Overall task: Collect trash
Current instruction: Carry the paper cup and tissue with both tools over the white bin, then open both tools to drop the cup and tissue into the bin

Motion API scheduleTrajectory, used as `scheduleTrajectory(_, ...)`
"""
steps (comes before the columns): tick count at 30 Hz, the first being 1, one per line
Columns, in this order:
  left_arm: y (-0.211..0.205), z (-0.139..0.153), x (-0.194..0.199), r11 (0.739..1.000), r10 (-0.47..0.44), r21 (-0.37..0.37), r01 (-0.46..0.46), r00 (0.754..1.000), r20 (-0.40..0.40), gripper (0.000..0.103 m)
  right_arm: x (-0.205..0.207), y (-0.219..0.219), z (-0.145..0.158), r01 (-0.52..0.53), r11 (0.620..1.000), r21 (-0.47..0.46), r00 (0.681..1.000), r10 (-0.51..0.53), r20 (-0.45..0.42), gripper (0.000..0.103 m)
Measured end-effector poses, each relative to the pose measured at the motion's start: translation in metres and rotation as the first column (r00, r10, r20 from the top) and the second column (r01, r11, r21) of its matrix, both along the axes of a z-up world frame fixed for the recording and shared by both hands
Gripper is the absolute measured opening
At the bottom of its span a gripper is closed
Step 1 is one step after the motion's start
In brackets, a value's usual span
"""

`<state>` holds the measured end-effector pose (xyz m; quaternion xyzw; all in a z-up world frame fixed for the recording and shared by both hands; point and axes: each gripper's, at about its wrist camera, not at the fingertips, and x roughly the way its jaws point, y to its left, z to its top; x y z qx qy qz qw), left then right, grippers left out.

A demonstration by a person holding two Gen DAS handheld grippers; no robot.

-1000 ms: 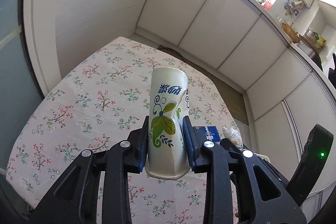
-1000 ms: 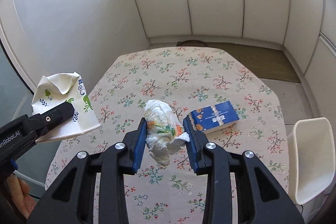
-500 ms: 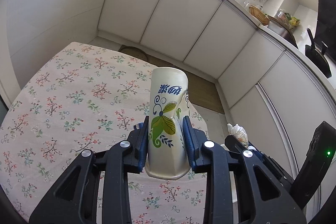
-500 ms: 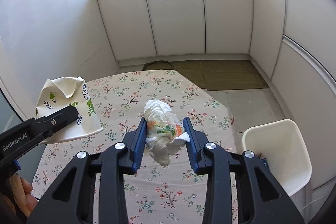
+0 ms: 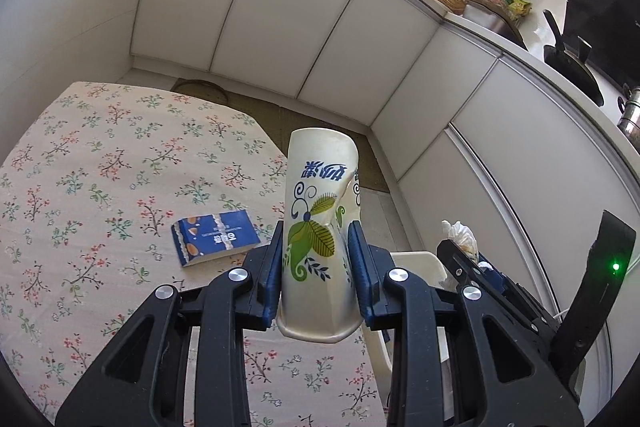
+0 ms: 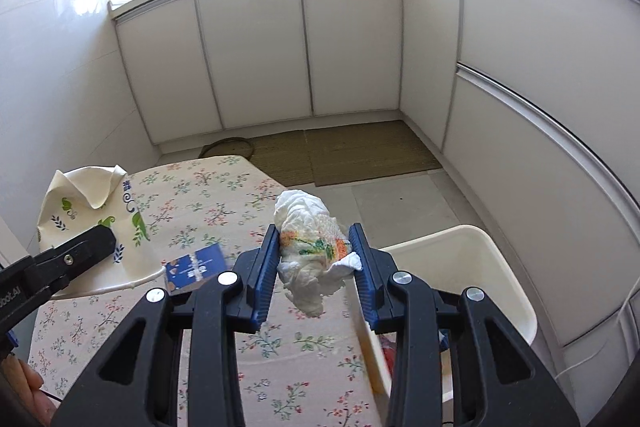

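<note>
My left gripper (image 5: 316,263) is shut on a crushed paper cup (image 5: 320,223) with green leaf print, held above the table's right edge; the cup also shows at the left of the right wrist view (image 6: 92,223). My right gripper (image 6: 314,259) is shut on a crumpled white wrapper (image 6: 310,243) with orange and green print, held over the table edge beside a white trash bin (image 6: 480,267). The bin's rim (image 5: 416,263) and the wrapper (image 5: 460,237) show in the left wrist view. A blue snack box (image 5: 214,237) lies on the floral tablecloth (image 5: 80,187).
White kitchen cabinets (image 6: 260,47) wrap around the far and right sides. Woven mats (image 6: 360,155) lie on the floor past the table. The blue box (image 6: 192,267) sits near the table's right edge. The counter (image 5: 500,15) holds kitchenware.
Both grippers have swung right with their loads, from over the middle of the table to its right edge. The white bin has come closer, under the right gripper.
</note>
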<state>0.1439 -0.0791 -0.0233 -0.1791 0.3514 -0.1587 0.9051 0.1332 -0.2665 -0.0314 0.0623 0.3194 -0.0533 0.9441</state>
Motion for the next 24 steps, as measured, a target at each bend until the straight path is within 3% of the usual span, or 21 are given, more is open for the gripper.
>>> scheduleTrajectory(10, -0.063, -0.01, 0.006, 0.994, -0.108, -0.005, 0.108, 0.994, -0.005, 0.029, -0.001, -0.077, -0.021, 0.207, 0.978, -0.029, 0.977, -0.208, -0.049, 0.039)
scheduleTrajectory(14, -0.088, -0.015, 0.01, 0.99, -0.143, -0.01, 0.142, 0.99, -0.015, 0.03, -0.006, -0.101, -0.024, 0.269, 0.962, -0.046, 0.961, -0.271, -0.051, 0.063)
scheduleTrajectory(21, -0.131, -0.024, 0.016, 0.979, -0.205, -0.008, 0.204, 0.978, -0.03, 0.03, -0.026, -0.128, -0.02, 0.361, 0.924, -0.129, 0.932, -0.364, 0.006, 0.082)
scheduleTrajectory(24, -0.149, -0.028, 0.016, 0.973, -0.231, -0.002, 0.231, 0.973, -0.031, 0.03, -0.036, -0.147, -0.019, 0.424, 0.894, -0.146, 0.905, -0.425, 0.026, 0.088)
